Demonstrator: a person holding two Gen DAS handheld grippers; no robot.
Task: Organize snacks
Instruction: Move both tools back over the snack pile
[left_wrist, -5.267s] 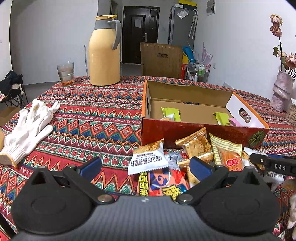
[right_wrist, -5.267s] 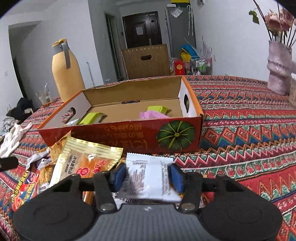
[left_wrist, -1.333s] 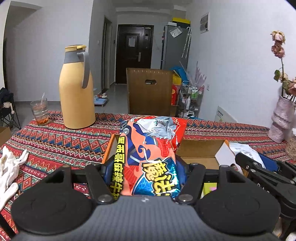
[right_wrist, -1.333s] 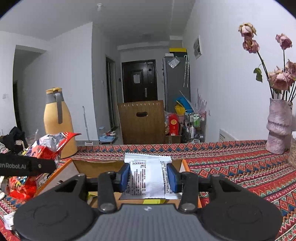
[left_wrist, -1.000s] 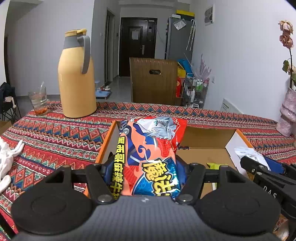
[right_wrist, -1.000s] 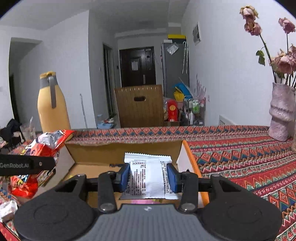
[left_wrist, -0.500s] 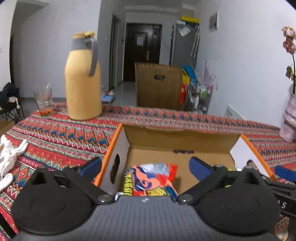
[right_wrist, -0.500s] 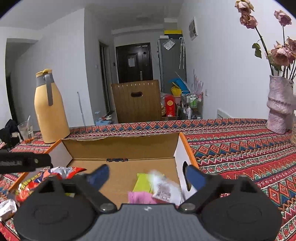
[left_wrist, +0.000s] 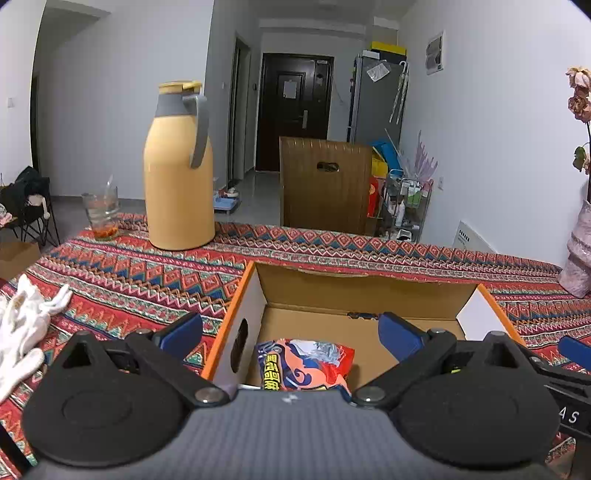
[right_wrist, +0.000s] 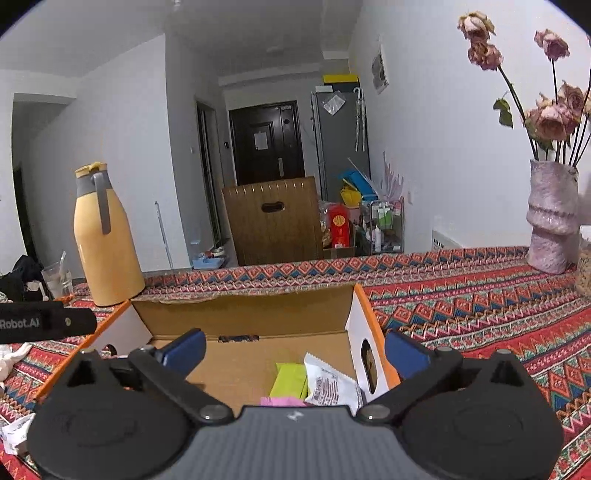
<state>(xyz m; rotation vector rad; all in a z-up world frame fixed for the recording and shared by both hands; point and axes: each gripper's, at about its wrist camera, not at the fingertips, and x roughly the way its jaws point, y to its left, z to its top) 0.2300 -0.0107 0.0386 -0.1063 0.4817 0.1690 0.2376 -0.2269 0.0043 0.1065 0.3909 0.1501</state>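
Left gripper (left_wrist: 290, 332) spread wide, nothing between its blue pads (left_wrist: 183, 332), poised above the near left end of the open cardboard box (left_wrist: 369, 282). Directly below and between the jaws, lying flat on the box floor against the left wall: the red and orange snack bag (left_wrist: 304, 363). Right gripper (right_wrist: 293, 349) likewise wide open and empty, hovering above the right end of the same box (right_wrist: 243, 314). Just beneath it, slightly right of centre: the white snack packet (right_wrist: 330, 384), leaning against the right wall beside the handle hole, touching a lime-green packet (right_wrist: 290, 378) and a pink packet (right_wrist: 282, 401) partly hidden by the gripper body. Ahead and to the left of both grippers, on the patterned counter (left_wrist: 147, 273): a yellow thermos (left_wrist: 179, 166) with a glass (left_wrist: 101, 212) beside it. Far left of the left gripper: white gloves (left_wrist: 24, 325). Ahead and far right of the right gripper: a pale vase of dried roses (right_wrist: 550, 216).
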